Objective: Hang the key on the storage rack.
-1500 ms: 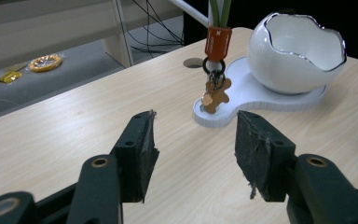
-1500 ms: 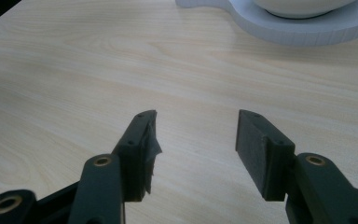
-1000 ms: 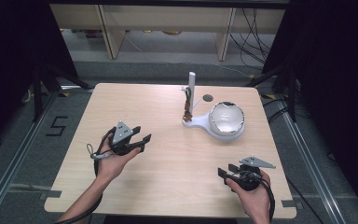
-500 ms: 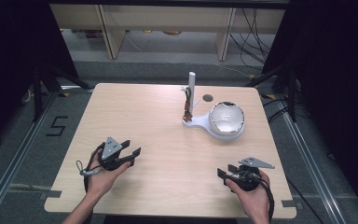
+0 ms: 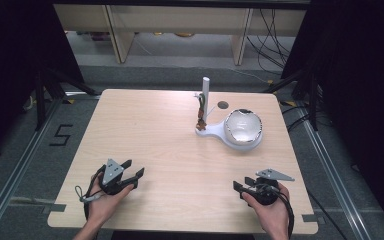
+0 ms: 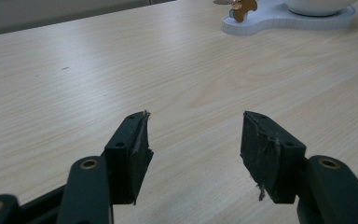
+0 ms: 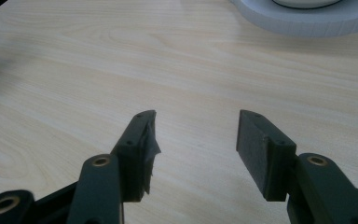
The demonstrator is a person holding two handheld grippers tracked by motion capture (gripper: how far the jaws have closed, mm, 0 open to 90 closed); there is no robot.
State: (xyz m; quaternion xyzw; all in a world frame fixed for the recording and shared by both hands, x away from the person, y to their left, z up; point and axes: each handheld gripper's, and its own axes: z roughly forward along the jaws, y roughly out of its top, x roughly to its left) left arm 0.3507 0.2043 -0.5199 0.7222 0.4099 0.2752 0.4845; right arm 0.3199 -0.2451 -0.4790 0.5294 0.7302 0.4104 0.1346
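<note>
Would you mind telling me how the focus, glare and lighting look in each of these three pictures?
High view: evenly lit table, dark surroundings at both sides, bright glare on the white bowl. Left gripper view: the left tongs are sharp, the white stand at the top edge is soft, with pale sheen on the wood. Right gripper view: the right tongs are crisp, the far tabletop is slightly blurred.

One pale wooden surface carries one white stand, with one bowl on it, one upright post and one small brown ornament. Two hands come in, one left hand, one right hand, holding one left gripper and one right gripper, each with two black jaws.
</note>
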